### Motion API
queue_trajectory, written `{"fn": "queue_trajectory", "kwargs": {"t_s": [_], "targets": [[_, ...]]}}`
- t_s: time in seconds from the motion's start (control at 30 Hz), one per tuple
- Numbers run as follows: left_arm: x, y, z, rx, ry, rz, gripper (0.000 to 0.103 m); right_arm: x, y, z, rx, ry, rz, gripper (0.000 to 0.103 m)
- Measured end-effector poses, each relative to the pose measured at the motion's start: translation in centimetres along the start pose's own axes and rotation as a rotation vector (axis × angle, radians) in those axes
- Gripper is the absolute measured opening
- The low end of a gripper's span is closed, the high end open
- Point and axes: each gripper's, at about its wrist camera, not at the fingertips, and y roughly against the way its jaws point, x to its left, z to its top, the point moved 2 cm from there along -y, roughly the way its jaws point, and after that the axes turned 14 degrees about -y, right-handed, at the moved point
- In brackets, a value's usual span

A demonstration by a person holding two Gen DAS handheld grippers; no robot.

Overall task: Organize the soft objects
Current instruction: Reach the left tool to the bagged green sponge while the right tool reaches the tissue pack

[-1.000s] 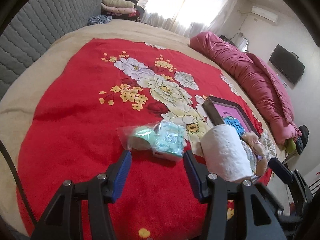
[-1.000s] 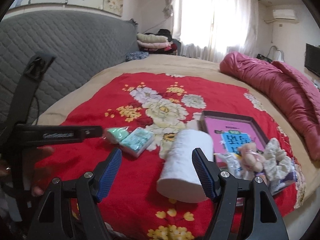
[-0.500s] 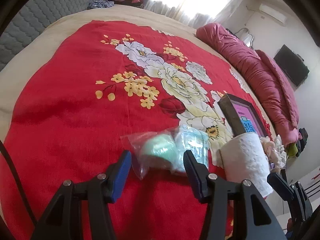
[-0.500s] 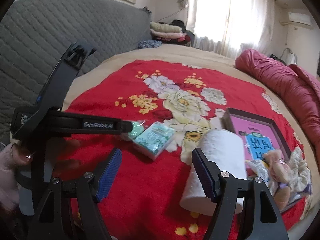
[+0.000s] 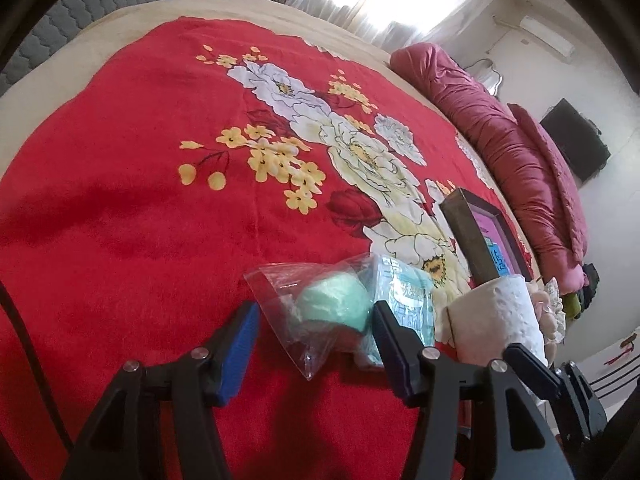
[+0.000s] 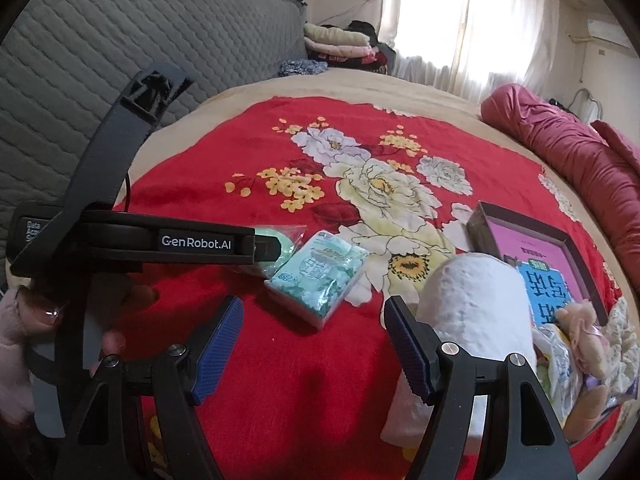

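Low over the plush red floral blanket (image 5: 120, 208), the left claw (image 5: 316, 328) stood wide apart around a crinkly clear bag (image 5: 304, 312) holding a round mint-green puff, gripping nothing. Right claw (image 6: 314, 340) gaped empty too, near a glossy tissue pack (image 6: 320, 276) and dimpled paper roll (image 6: 476, 312).

Bare red blanket (image 5: 132, 200) lies open leftward; toilet roll (image 6: 472, 312) and box (image 6: 536, 252) crowd the right.

green ball bag (image 6: 280, 240): hiding mostly behind the left gripper (image 6: 256, 249) in the right wrist view
box (image 5: 486, 240): far side showing partly behind its near wall
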Motion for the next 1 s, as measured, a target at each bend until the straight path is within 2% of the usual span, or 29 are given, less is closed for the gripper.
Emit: {"fn": "queue_trajectory", "kwargs": {"t_s": [0.1, 0.2, 0.33, 0.7, 1.0], "targets": [[0.0, -0.2, 0.2, -0.005, -0.002, -0.022, 0.046, 0.2, -1.0, 0.2, 0.017, 0.005, -0.008, 0.074], [-0.1, -0.4, 0.3, -0.008, -0.006, -0.055, 0.042, 0.4, -2.2, 0.2, 0.044, 0.002, -0.021, 0.074], [0.0, -0.5, 0.4, -0.007, -0.011, -0.069, 0.041, 0.7, -3.7, 0.5, 0.064, -0.006, -0.034, 0.074], [2.1, 1.2, 0.9, -0.076, 0.053, -0.078, 0.041, 1.2, -7.1, 1.0, 0.098, -0.059, -0.086, 0.074], [1.7, 1.3, 0.9, -0.062, 0.014, -0.06, 0.041, 0.5, -9.3, 1.5, 0.106, -0.127, -0.128, 0.074]]}}
